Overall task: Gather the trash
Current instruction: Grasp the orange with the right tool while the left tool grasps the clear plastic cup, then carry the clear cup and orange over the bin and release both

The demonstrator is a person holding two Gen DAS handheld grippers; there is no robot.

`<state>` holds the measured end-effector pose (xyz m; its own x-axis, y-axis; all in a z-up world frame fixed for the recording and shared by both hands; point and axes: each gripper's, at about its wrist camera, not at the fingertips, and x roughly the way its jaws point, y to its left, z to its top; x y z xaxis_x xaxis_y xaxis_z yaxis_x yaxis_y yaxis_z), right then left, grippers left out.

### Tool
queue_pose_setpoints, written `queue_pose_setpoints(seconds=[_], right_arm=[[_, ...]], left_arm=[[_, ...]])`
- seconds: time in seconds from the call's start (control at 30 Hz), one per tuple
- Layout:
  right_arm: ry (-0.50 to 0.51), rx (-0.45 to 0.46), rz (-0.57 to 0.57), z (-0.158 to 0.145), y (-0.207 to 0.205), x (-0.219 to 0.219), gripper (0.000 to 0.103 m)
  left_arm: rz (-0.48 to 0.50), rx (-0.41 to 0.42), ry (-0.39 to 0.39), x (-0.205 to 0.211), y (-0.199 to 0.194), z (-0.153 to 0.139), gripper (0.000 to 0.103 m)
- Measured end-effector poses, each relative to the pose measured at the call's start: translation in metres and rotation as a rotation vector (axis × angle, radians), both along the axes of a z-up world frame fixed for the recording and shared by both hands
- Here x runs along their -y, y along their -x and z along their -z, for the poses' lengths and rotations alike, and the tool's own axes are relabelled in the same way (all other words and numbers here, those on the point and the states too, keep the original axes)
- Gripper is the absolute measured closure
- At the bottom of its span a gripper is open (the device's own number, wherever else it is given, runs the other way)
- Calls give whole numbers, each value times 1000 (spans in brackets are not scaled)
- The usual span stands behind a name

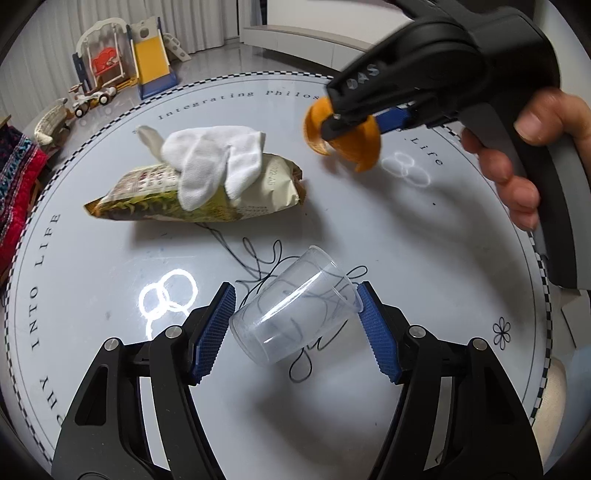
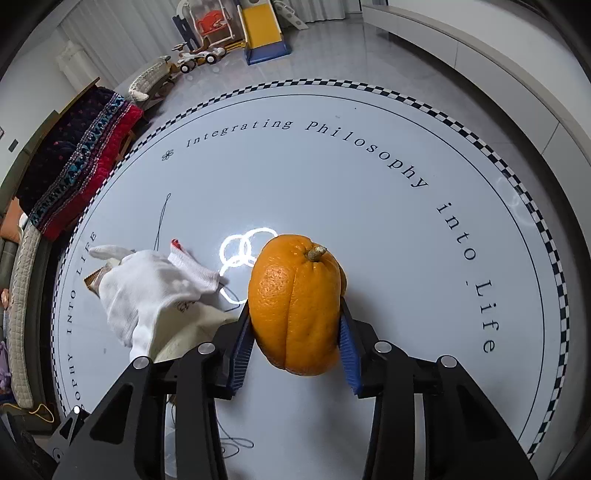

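In the left wrist view my left gripper (image 1: 295, 295) is shut on a clear plastic cup (image 1: 291, 317), which lies tilted between the blue pads (image 1: 214, 332), just above the round white table (image 1: 406, 240). My right gripper (image 2: 295, 314) is shut on an orange peel (image 2: 295, 302) with a stem stub, and both pads press its sides. The left wrist view shows that peel (image 1: 351, 144) hanging above the table's far right in the right gripper (image 1: 343, 129). A snack bag (image 1: 207, 199) lies at the table's left with a white glove (image 1: 210, 158) on top.
Loose black thread (image 1: 258, 266) curls on the table under the cup. A hand (image 1: 517, 177) holds the right gripper's handle. Beyond the table edge (image 2: 491, 151) are a toy slide (image 2: 262, 26), a toy car (image 2: 199, 59) and a patterned blanket (image 2: 77, 155) at left.
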<state>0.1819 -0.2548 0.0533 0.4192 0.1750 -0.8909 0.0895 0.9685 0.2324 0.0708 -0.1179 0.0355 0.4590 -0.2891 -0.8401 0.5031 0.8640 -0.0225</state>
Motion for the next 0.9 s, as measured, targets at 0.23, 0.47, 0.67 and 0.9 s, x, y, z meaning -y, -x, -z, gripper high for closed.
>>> queue_pose_setpoints(seconds=[0.23, 0.47, 0.67, 0.9], right_arm=[[-28, 20, -43, -25, 49, -20, 61], [-38, 53, -121, -47, 89, -67, 61], [-46, 70, -189, -57, 115, -105, 61], [-60, 73, -284, -60, 143, -157, 61]], left_arm=[[-49, 23, 20, -24, 28, -17, 37], [-112, 59, 27, -59, 64, -34, 37], [-179, 83, 29, -89, 96, -42, 37], [-268, 96, 33, -133, 127, -47, 37]])
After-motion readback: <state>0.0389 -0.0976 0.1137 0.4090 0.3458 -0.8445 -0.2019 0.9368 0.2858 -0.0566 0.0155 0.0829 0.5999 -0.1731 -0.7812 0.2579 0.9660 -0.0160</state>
